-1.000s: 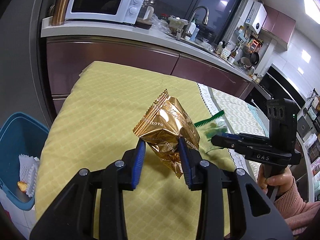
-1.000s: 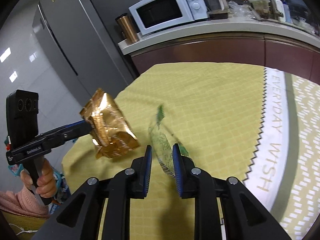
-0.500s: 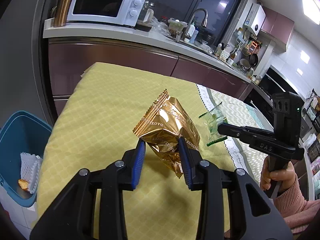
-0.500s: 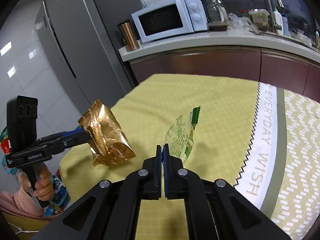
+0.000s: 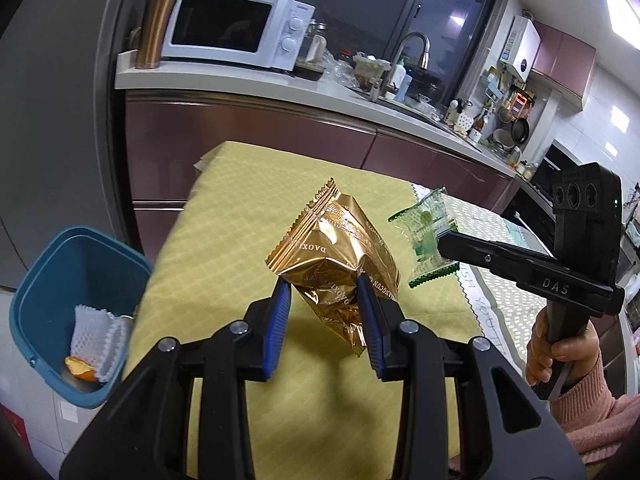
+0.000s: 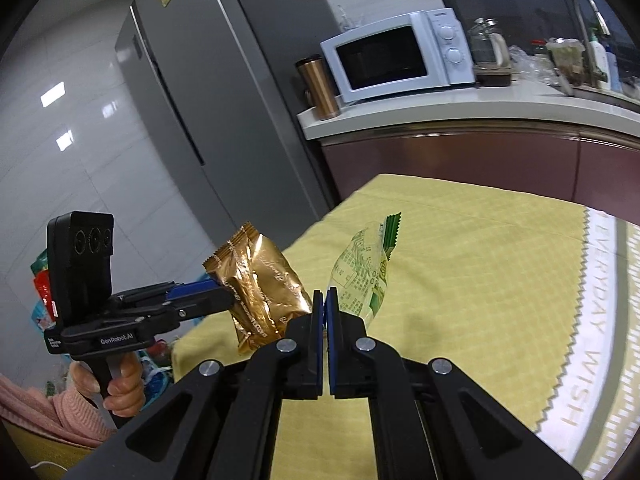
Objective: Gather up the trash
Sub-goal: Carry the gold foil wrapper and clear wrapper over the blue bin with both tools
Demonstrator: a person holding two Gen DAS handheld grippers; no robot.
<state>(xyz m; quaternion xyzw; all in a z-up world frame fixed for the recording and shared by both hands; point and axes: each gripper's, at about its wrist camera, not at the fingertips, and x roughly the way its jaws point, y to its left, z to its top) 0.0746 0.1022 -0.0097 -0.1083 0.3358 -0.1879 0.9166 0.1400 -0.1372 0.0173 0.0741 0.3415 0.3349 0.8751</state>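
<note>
Gripping crinkly gold foil pouch (image 5: 334, 256), clear green-edged wrapper (image 6: 366, 270)

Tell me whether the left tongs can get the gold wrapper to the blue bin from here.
Probably yes. The left tongs grip the gold wrapper above the yellow tablecloth; the open blue bin stands beside the table's edge, with nothing visible between.

The gold foil wrapper (image 5: 335, 258), crumpled and puffed with a crimped top edge and printed lettering, is pinched at its lower part between the 2 blue pads of the left gripper (image 5: 324, 292) and stands tilted up ahead of them, clear of the cloth. The clear wrapper with green print (image 6: 366, 270) has crimped green ends. It rises upright just past the closed tips of the right gripper (image 6: 325, 300), clamped at its lower edge.
</note>
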